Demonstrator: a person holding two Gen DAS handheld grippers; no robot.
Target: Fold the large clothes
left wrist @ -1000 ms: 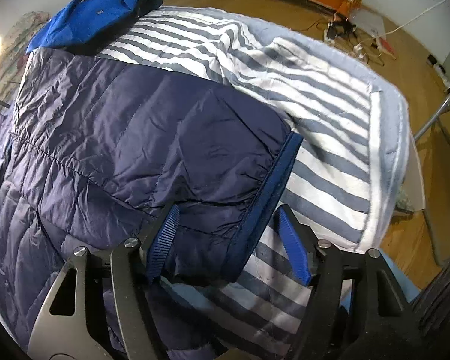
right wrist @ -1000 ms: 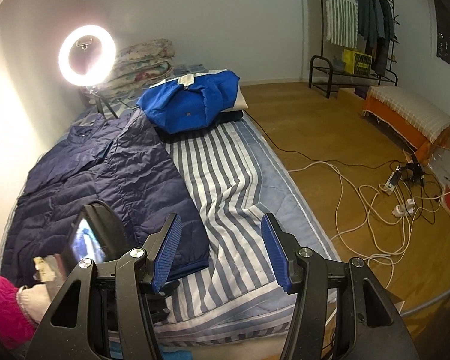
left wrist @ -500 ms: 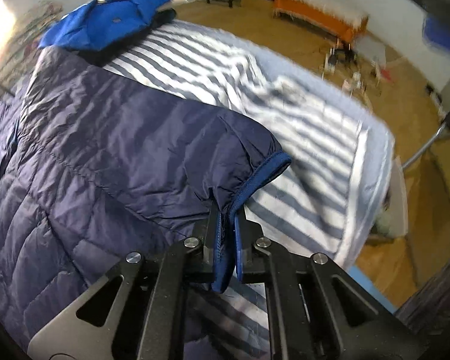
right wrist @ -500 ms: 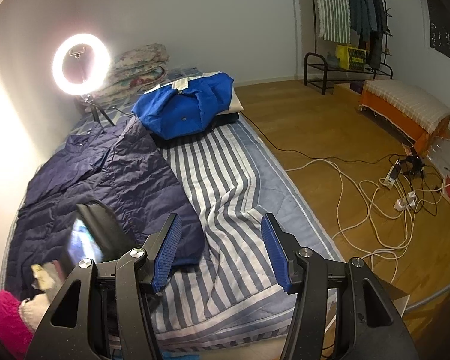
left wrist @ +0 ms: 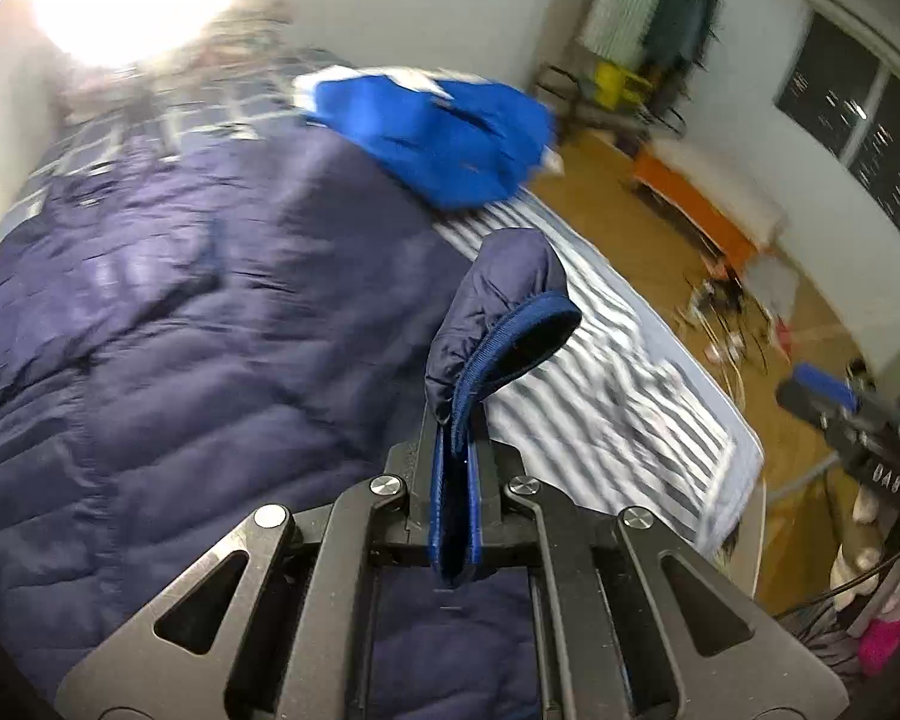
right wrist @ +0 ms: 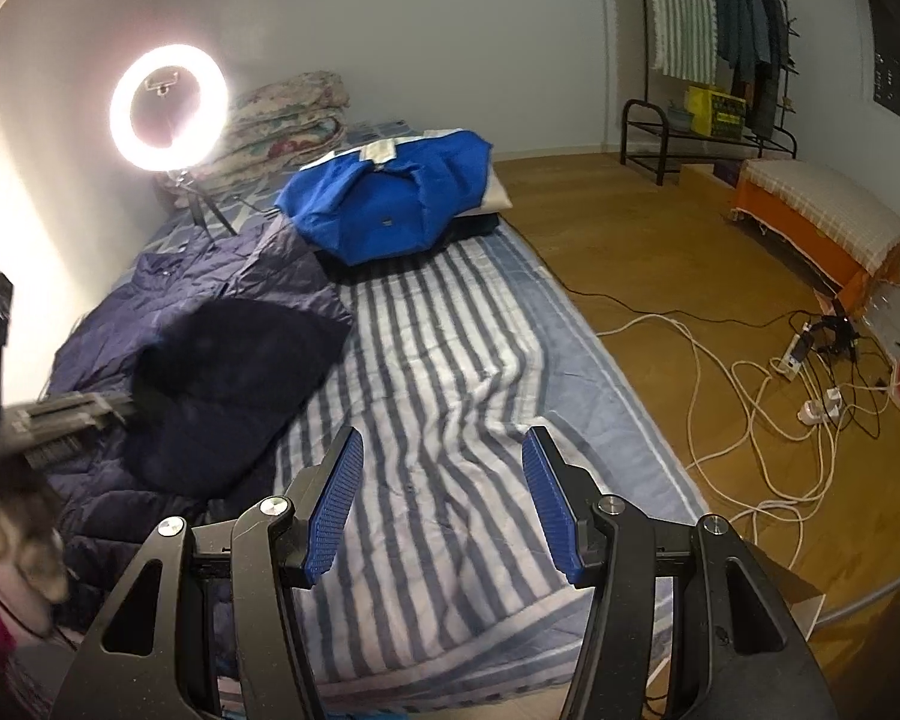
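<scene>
A striped mattress [right wrist: 450, 360] fills most of the right wrist view, laid on a wooden floor [right wrist: 660, 228]. A navy quilted jacket [left wrist: 180, 330] is spread across the mattress's left half, from about 9 o'clock toward 11 o'clock in the right wrist view. Its sleeve cuff [left wrist: 510, 330] is lifted off the bedding and is pinched between the closed fingers of the left gripper [left wrist: 455, 468], the ribbed blue edge standing up above the pads. At 12 o'clock on the mattress a bright blue garment [right wrist: 390, 204] is piled on a pillow, touching the jacket's far edge. Behind it, at 11 o'clock, folded floral quilts [right wrist: 288, 120] are stacked against the wall, with a lit ring light [right wrist: 168, 108] on a tripod just beside them.

At 1 o'clock a clothes rack [right wrist: 720, 60] is seen, and an orange bench [right wrist: 822, 222] at 2 o'clock. White cables [right wrist: 750, 408] and power strips are tangled on the floor at 3 o'clock, well apart from the jacket.

The right gripper [right wrist: 444, 492] is held over bare striped bedding, its blue pads spread with nothing between them.
</scene>
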